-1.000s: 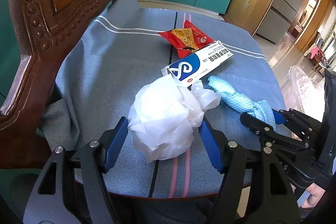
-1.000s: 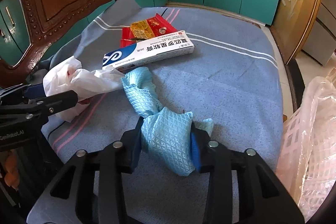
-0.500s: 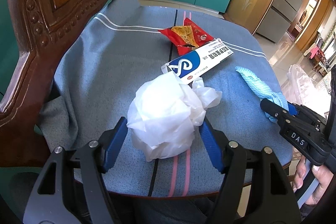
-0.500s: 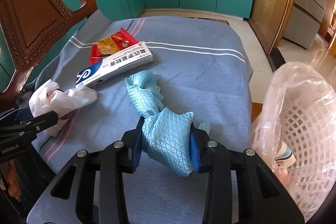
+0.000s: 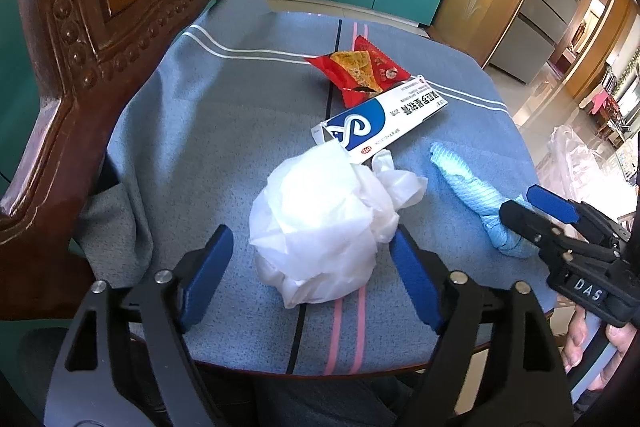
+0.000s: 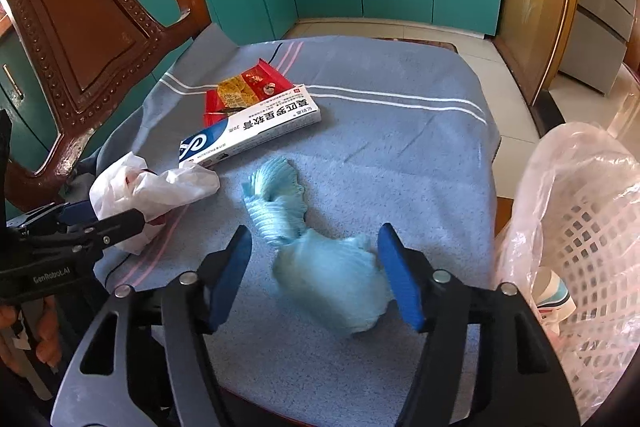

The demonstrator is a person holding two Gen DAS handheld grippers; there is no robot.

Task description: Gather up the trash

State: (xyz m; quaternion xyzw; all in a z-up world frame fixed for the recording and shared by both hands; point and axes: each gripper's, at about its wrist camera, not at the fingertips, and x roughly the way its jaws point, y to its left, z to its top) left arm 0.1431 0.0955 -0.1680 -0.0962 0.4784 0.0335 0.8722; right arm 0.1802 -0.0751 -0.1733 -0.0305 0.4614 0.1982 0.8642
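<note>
Right tongs [image 6: 314, 269] have spread, releasing blue cloth [image 6: 332, 283] between them; left tongs [image 5: 308, 271] gape around white wad [image 5: 320, 223]; box [image 6: 250, 125], wrapper [image 6: 244, 91] beyond, uncollected; basket [image 6: 592, 251] rightward.

A crumpled white plastic bag [image 5: 320, 223] lies beside a twisted light-blue cloth [image 6: 320, 267]. Behind them, a white-and-blue carton [image 6: 250, 131] lies flat, partly overlapping a red snack wrapper [image 5: 360, 71].

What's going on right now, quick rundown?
Right gripper open, blue cloth lying loose between its fingers. Left gripper open around white crumpled bag. Lined basket at right, nothing blocking.
</note>
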